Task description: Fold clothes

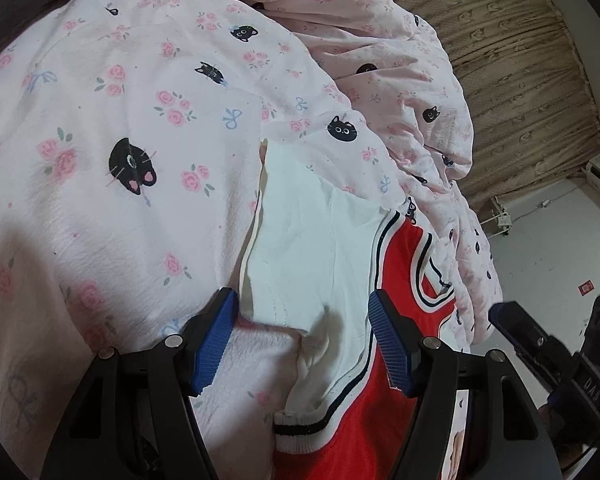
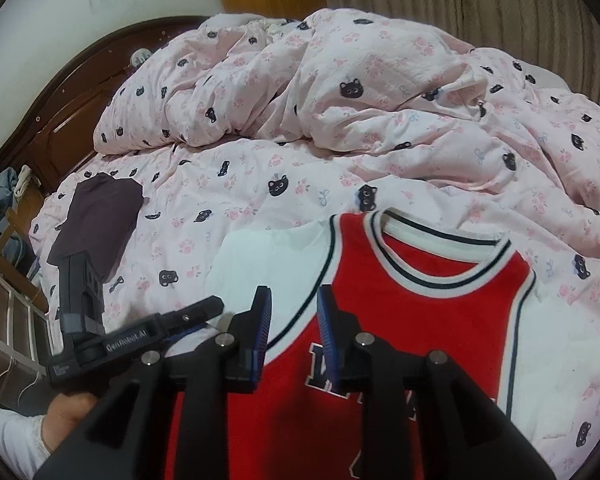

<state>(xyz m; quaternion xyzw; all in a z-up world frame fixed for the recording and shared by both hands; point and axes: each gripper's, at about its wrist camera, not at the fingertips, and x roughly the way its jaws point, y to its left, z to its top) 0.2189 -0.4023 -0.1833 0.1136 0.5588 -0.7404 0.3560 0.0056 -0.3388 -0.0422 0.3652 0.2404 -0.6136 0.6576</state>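
Observation:
A red sleeveless jersey [image 2: 427, 280] with white short sleeves and black-and-white trim lies flat, face up, on the pink cat-print bedcover [image 2: 240, 200]. In the left wrist view my left gripper [image 1: 301, 322] is open, its blue pads [image 1: 216, 344] on either side of the jersey's white left sleeve [image 1: 311, 240], low over the cloth. The red body [image 1: 363, 420] runs under the right pad. In the right wrist view my right gripper [image 2: 292, 316] is open with a narrower gap, hovering over the jersey's left armhole trim. Nothing sits between its pads. The left gripper [image 2: 204, 312] shows there too, held by a hand [image 2: 68, 408].
A folded dark purple garment [image 2: 96, 220] lies on the bed to the left. The bunched-up duvet [image 2: 339, 80] fills the far side. A wooden headboard [image 2: 60, 112] stands at back left, and a brown curtain [image 1: 519, 60] hangs beyond the bed. Clothes [image 2: 0, 196] hang at the far left.

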